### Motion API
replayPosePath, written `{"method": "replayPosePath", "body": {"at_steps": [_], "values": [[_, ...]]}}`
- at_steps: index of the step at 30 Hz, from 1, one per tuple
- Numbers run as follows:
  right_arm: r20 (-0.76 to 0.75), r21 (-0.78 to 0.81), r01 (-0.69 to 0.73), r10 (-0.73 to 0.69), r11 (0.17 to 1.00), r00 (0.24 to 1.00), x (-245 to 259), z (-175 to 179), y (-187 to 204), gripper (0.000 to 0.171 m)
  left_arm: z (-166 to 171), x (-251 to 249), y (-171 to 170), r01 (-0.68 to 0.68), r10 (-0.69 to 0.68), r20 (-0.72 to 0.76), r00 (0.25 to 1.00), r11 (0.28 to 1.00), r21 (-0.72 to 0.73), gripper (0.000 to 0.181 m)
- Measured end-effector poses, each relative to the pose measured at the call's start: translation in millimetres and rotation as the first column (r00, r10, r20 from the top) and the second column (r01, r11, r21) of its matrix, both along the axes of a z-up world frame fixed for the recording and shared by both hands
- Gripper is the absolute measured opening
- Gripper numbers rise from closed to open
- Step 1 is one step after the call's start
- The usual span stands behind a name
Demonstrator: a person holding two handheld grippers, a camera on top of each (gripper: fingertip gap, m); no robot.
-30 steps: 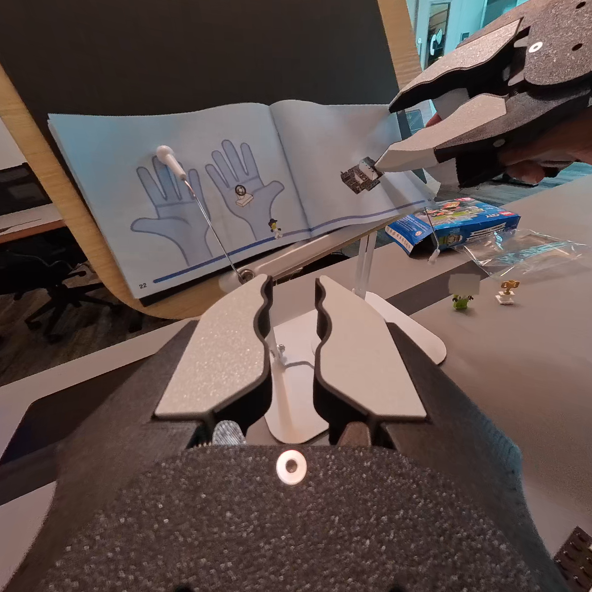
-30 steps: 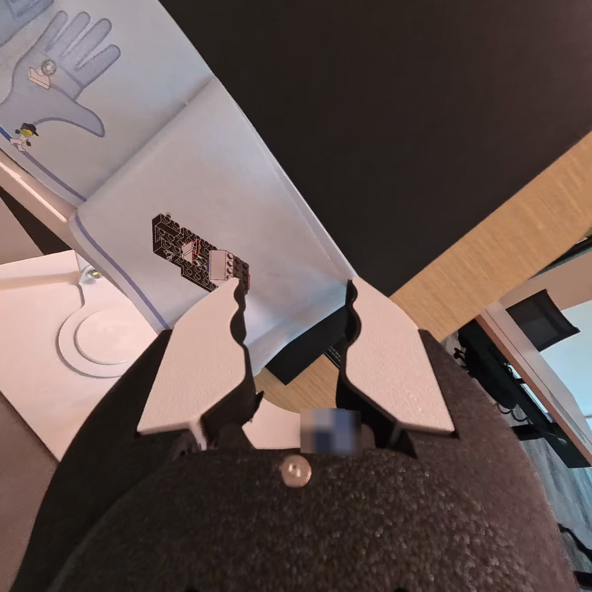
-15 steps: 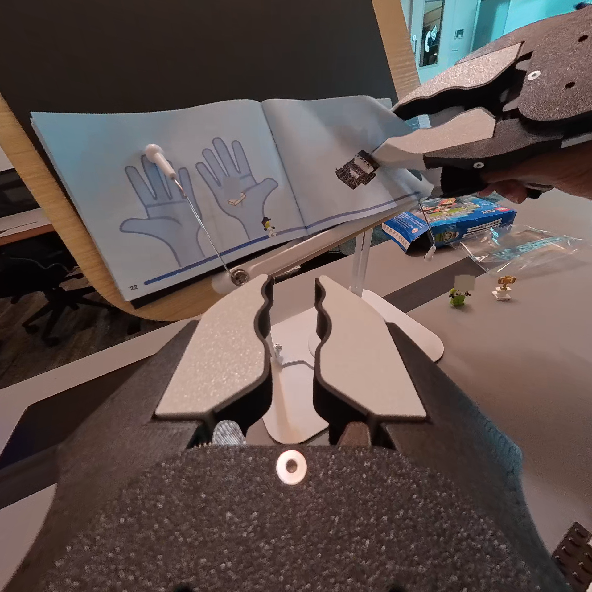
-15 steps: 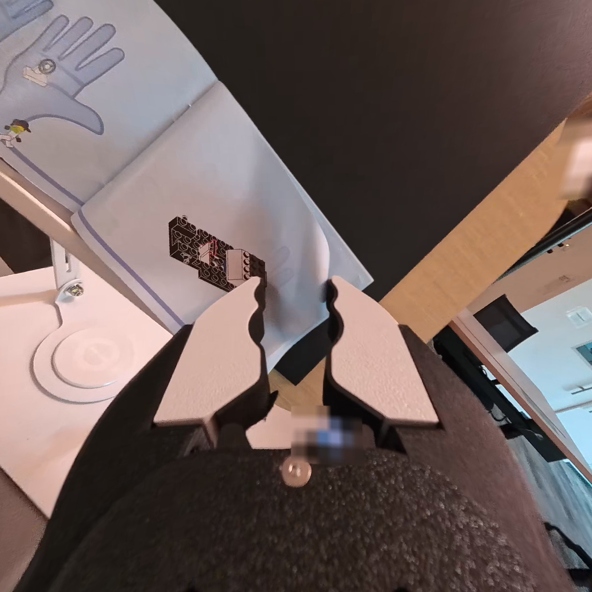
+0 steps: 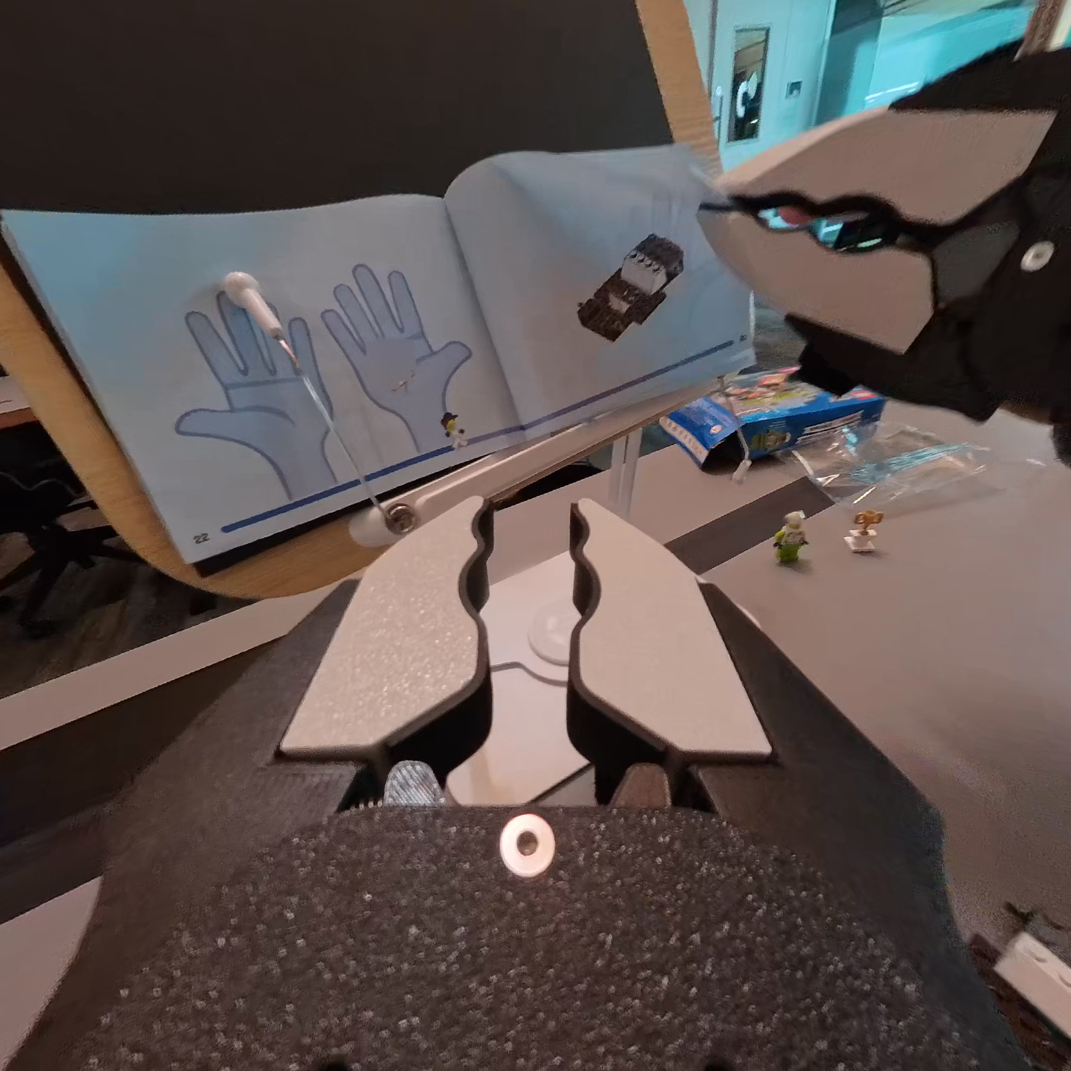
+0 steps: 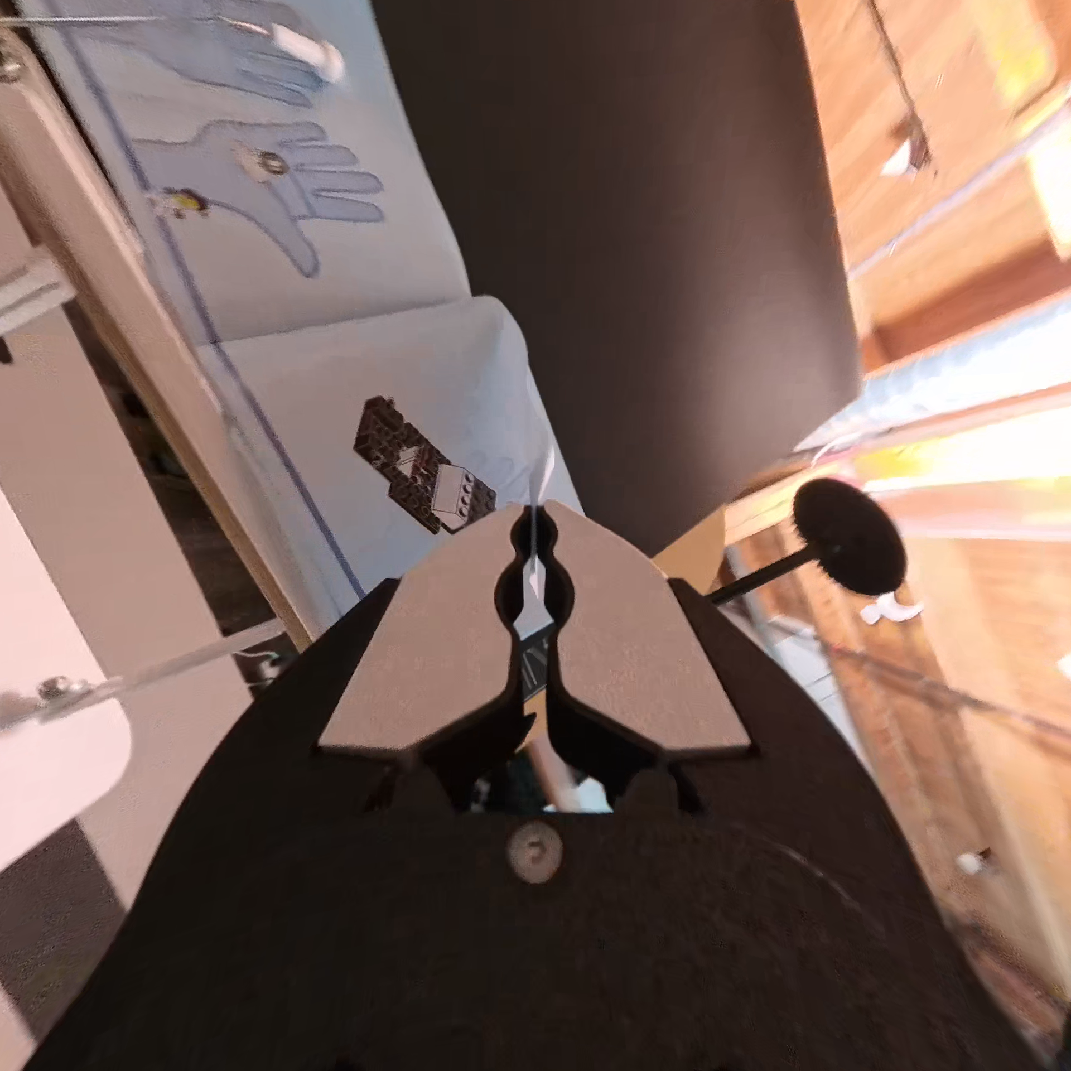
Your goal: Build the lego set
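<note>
Step in hand: turning the right-hand page of the instruction booklet (image 5: 371, 348), judged from the pinch at its outer edge
Right gripper (image 6: 536, 513): jaws clenched on the thin edge of the page (image 6: 542, 469); in the left wrist view it sits at about 2 o'clock, tips at the page's upper outer corner, which is lifted and curled
Left gripper (image 5: 527, 510): jaws released with a clear gap, grasping nothing, low at 6 o'clock and pointing toward the book stand (image 5: 545, 631)
Booklet: propped open on the stand, at 10 to 12 o'clock in the left wrist view; a wire page holder (image 5: 313, 382) lies across the left page only
Lego pieces: a small green minifigure (image 5: 789, 538) and a tiny white-and-gold build (image 5: 864, 532) stand near each other on the grey table (image 5: 869, 666) at 3 o'clock; the blue box (image 5: 776, 417) and clear bags (image 5: 921, 463) lie behind them at 2 o'clock
Doing it well: sweep the pinched edge in an arc toward 9 o'clock, following the spine, not pulling away from it, so the paper does not tear or drag the booklet off its ledge
Grip advice: hold one sheet only; whether a second is caught cannot be told
Likely snag: the wire holder will block the page from lying flat unless the free gripper lifts it
</note>
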State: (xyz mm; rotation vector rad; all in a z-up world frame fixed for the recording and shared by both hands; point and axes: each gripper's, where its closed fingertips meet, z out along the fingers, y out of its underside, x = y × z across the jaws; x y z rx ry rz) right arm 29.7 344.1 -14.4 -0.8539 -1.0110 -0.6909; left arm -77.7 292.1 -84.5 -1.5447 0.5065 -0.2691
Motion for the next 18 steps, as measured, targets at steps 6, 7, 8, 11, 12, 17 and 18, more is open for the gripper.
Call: {"method": "replayPosePath", "body": {"at_steps": [6,7,8,11,12,17,18], "values": [[0.194,0.082,-0.034,0.018,0.996,0.981,-14,-14,-15,0.001,22,32,-10,0.233,-0.216,0.158,0.964,0.967,-0.102,0.030],[0.208,0.086,-0.036,0.018,0.996,0.978,-15,-15,-16,0.001,28,38,-10,0.286,-0.256,0.213,0.943,0.950,-0.125,0.030],[0.222,0.092,-0.039,0.018,0.995,0.975,-16,-15,-17,0.001,34,43,-9,0.340,-0.291,0.274,0.917,0.929,-0.150,0.030],[0.282,0.129,-0.051,0.013,0.990,0.959,-20,-14,-21,0.001,49,56,3,0.459,-0.327,0.454,0.829,0.861,-0.217,0.032],[0.297,0.134,-0.055,0.013,0.989,0.955,-21,-15,-21,0.001,52,59,9,0.489,-0.322,0.501,0.803,0.837,-0.245,0.032],[0.372,0.162,-0.083,0.017,0.983,0.928,-28,-20,-27,0.001,57,74,34,0.568,-0.279,0.626,0.729,0.757,-0.324,0.027],[0.383,0.167,-0.088,0.018,0.982,0.924,-29,-20,-28,0.001,56,77,37,0.576,-0.265,0.641,0.720,0.744,-0.339,0.022]]}}
